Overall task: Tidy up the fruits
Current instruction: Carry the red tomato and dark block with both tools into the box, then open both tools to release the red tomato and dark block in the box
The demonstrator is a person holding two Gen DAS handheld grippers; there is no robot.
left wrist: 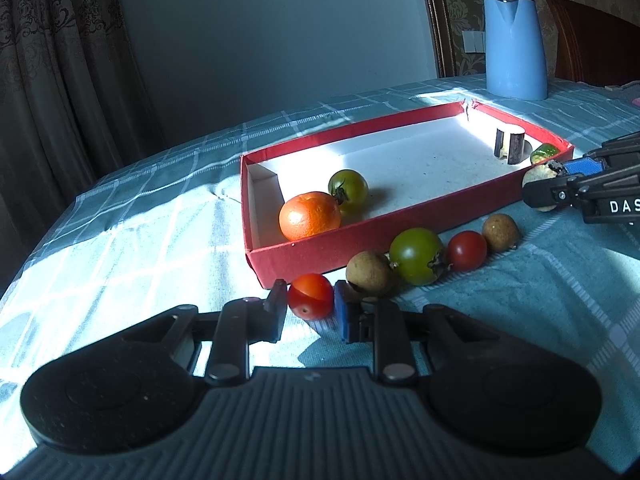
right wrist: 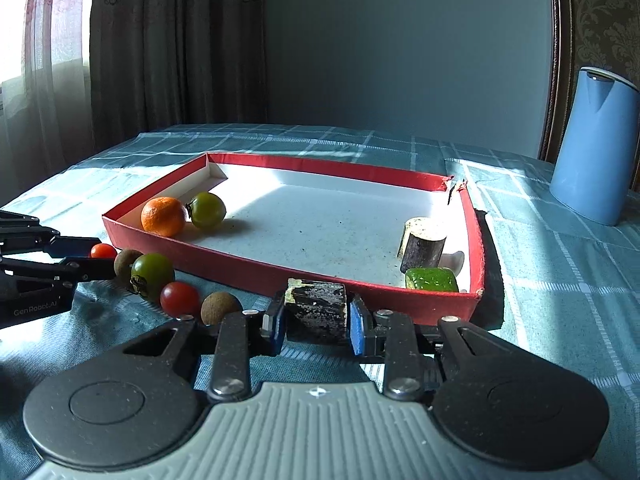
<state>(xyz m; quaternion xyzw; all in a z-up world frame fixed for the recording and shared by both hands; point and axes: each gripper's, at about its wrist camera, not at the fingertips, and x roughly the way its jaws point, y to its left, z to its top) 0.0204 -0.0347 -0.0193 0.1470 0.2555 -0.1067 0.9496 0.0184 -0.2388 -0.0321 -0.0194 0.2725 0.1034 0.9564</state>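
A red box [left wrist: 360, 240] [right wrist: 248, 270] holds an orange [left wrist: 310, 215] [right wrist: 164, 216], a green tomato [left wrist: 349, 190] [right wrist: 207, 210], a dark sugarcane piece [left wrist: 510, 145] [right wrist: 423, 250] and a green chunk [left wrist: 545, 153] [right wrist: 432, 280]. In front of the box lie a red cherry tomato [left wrist: 311, 296] [right wrist: 103, 251], a longan [left wrist: 369, 272], a green tomato [left wrist: 416, 256] [right wrist: 152, 274], a second red tomato [left wrist: 466, 250] [right wrist: 180, 298] and another longan [left wrist: 500, 232] [right wrist: 221, 307]. My left gripper [left wrist: 310, 308] brackets the red cherry tomato, with slight gaps. My right gripper [right wrist: 316, 316] is shut on a dark sugarcane piece [right wrist: 316, 310].
A blue jug [left wrist: 515, 46] [right wrist: 594, 148] stands on the checked teal tablecloth [left wrist: 140, 220] behind the box's right end. A curtain hangs at the left. A wooden chair back [left wrist: 592, 40] stands at the far right.
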